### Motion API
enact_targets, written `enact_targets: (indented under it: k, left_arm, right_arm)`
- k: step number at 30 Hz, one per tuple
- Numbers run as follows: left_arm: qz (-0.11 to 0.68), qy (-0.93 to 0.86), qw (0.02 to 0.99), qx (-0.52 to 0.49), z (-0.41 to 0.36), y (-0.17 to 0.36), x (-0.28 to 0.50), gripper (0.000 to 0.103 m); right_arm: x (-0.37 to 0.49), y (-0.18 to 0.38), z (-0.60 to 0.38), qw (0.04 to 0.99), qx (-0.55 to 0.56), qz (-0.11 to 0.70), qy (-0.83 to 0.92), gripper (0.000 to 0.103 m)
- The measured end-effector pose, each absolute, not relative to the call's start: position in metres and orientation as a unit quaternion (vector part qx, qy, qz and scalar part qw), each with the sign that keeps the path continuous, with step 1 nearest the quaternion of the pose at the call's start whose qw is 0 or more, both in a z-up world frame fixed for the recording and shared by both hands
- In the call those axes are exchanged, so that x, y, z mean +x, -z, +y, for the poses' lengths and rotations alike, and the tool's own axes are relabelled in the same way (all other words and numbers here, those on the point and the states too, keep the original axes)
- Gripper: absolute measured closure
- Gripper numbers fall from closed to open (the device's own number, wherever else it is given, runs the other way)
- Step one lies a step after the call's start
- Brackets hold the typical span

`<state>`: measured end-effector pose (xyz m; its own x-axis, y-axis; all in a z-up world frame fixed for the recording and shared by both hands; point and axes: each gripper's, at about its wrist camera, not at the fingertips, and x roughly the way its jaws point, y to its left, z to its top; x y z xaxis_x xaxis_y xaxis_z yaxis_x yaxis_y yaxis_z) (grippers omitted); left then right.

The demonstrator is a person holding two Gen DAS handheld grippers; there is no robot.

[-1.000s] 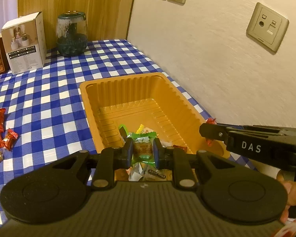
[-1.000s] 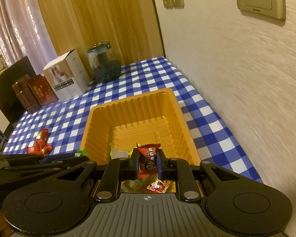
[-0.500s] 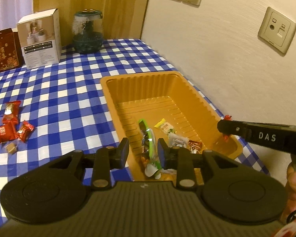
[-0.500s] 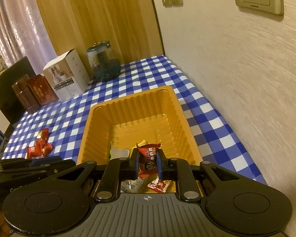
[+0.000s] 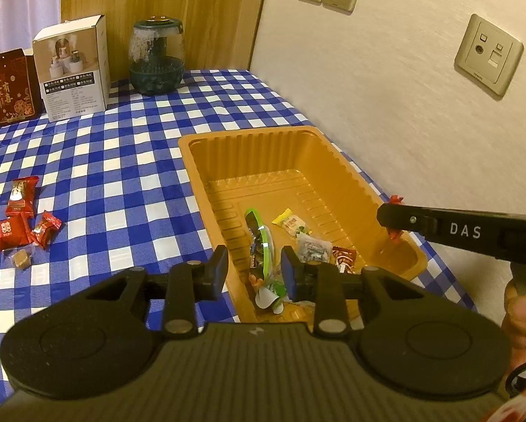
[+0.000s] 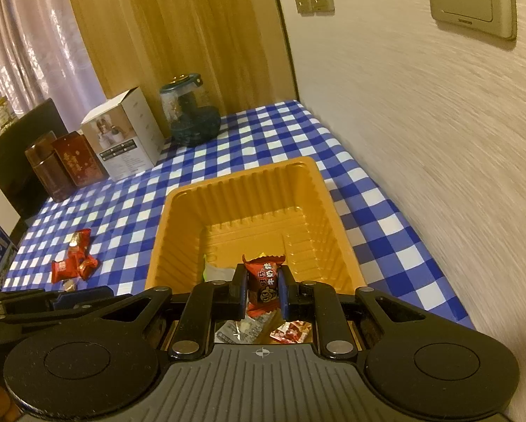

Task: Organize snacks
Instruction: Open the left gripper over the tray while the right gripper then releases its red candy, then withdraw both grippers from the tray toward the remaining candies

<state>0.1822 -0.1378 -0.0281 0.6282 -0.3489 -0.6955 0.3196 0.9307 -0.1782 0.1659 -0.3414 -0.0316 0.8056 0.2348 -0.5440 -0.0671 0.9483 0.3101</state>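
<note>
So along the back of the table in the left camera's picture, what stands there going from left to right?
Dark red gift box → white carton → dark green glass jar. All three stand on the blue checked cloth, against the curtain and wood panel.

Orange tray (image 5: 336, 156) holds mixed wrapped snacks (image 5: 263, 242); red candies (image 5: 20, 216) lie outside

Dim warm indoor light, soft shadows, strong fisheye bending, blurred wall edges.
</note>
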Motion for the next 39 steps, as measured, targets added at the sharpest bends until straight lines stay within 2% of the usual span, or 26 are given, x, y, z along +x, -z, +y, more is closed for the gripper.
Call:
enact_targets:
  k: [8, 10, 11, 12, 13, 32, 39]
  left_arm:
    - [0.39, 0.186, 0.902, -0.022, -0.137, 0.029, 0.182, 0.072]
    - [0.39, 0.185, 0.902, -0.021, -0.134, 0.029, 0.182, 0.071]
    - [0.39, 0.184, 0.902, -0.022, -0.133, 0.029, 0.182, 0.071]
    - [0.39, 0.183, 0.902, -0.023, -0.131, 0.029, 0.182, 0.07]
    - [0.389, 0.182, 0.903, -0.024, -0.13, 0.029, 0.181, 0.07]
    - [0.388, 0.158, 0.907, -0.038, -0.094, 0.019, 0.15, 0.067]
    - [0.379, 0.148, 0.913, -0.043, -0.075, 0.008, 0.129, 0.061]
  right_arm:
    - [0.17, 0.031, -0.339, 0.938, 0.15, 0.3, -0.085, 0.085]
    - [0.171, 0.032, -0.341, 0.935, 0.169, 0.297, -0.094, 0.082]
    - [0.172, 0.032, -0.343, 0.933, 0.181, 0.296, -0.098, 0.068]
    - [0.172, 0.032, -0.345, 0.932, 0.189, 0.294, -0.098, 0.048]
    - [0.171, 0.032, -0.347, 0.933, 0.194, 0.288, -0.093, 0.043]
    - [0.131, 0.025, -0.332, 0.93, 0.202, 0.298, -0.079, 0.043]
    - [0.113, 0.015, -0.308, 0.931, 0.195, 0.295, -0.093, 0.043]
